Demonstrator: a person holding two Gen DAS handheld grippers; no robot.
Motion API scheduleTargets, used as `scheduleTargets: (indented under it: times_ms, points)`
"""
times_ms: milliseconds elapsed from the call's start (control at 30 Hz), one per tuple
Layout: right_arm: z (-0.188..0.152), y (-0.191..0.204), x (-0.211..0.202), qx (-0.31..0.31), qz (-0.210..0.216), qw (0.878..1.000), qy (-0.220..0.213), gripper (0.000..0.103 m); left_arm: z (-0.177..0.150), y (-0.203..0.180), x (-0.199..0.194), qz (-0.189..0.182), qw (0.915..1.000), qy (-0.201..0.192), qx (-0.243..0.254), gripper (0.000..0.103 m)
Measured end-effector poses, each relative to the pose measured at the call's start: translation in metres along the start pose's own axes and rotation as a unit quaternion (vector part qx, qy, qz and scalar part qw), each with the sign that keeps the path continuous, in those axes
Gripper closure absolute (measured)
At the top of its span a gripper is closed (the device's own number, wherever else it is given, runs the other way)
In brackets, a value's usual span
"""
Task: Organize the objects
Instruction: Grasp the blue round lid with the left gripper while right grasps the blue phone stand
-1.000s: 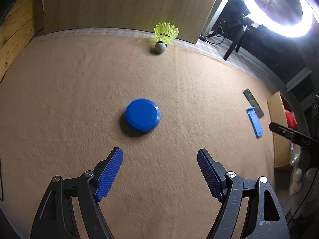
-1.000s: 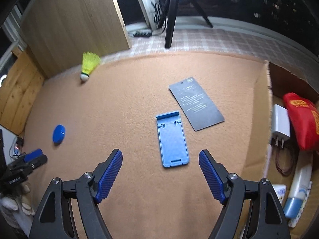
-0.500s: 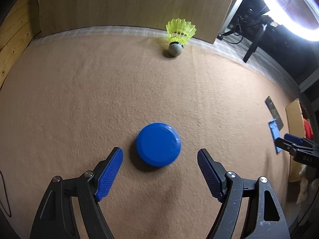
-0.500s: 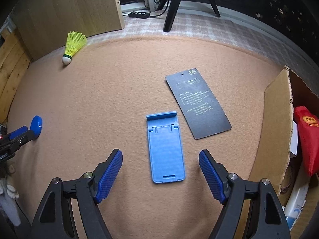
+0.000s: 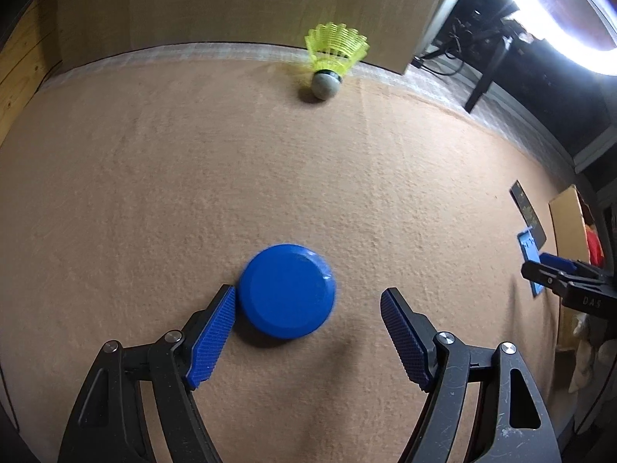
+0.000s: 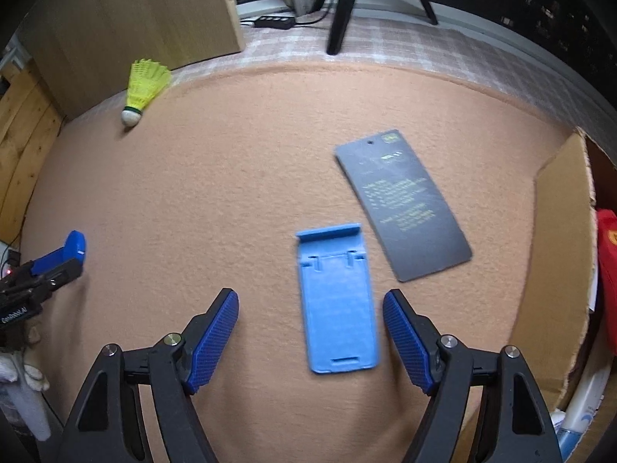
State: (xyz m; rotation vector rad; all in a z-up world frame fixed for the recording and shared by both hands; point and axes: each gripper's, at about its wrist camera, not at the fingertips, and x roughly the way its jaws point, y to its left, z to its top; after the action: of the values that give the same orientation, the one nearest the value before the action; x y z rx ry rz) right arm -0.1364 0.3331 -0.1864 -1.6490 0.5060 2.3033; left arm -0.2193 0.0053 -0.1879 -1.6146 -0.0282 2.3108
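A round blue disc (image 5: 286, 290) lies on the tan felt mat (image 5: 193, 177). My left gripper (image 5: 308, 332) is open around it, the left finger (image 5: 216, 324) touching its rim and the right finger apart. A light blue phone stand (image 6: 337, 305) lies flat between the open fingers of my right gripper (image 6: 310, 337), nearer the right finger. A dark grey card (image 6: 401, 204) lies just beyond the stand. A yellow shuttlecock (image 5: 332, 62) rests at the mat's far edge; it also shows in the right wrist view (image 6: 143, 88).
A cardboard box (image 6: 559, 270) with a red pouch (image 6: 607, 266) and other items stands at the mat's right edge. A wooden board (image 5: 231, 4) leans behind the shuttlecock. A tripod leg (image 6: 339, 11) and a ring light (image 5: 559, 11) stand beyond the mat.
My left gripper has moved forward until the blue disc sits between its fingers. My right gripper has moved forward over the phone stand. Both stay open.
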Motion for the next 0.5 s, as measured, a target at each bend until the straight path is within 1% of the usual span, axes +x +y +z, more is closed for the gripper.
scheduleTargets:
  times_ms: [67,133,200,300,367,500]
  points:
    - [0.001,0.005,0.002,-0.009,-0.007,1.000,-0.002,0.032,-0.002,-0.005,0.001,0.002,1.0000,0.000,0.008,0.025]
    - [0.003,0.010,0.003,-0.016,-0.016,1.000,-0.005,0.037,-0.003,-0.008,0.003,0.002,0.9999,-0.002,0.013,0.026]
    - [0.005,0.013,0.004,-0.021,-0.017,1.000,-0.007,0.044,-0.003,-0.011,0.003,0.001,0.9999,-0.003,0.016,0.028]
    - [0.004,0.018,0.003,-0.028,-0.019,0.999,-0.009,0.052,-0.002,-0.018,0.005,0.001,0.9997,-0.002,0.024,0.031]
    - [0.003,0.020,0.003,-0.033,-0.022,0.999,-0.010,0.053,-0.001,-0.023,0.005,0.002,0.9996,-0.002,0.029,0.034]
    - [-0.002,0.024,0.001,-0.040,-0.023,0.999,-0.013,0.060,-0.002,-0.035,0.008,0.002,0.9989,-0.002,0.046,0.037]
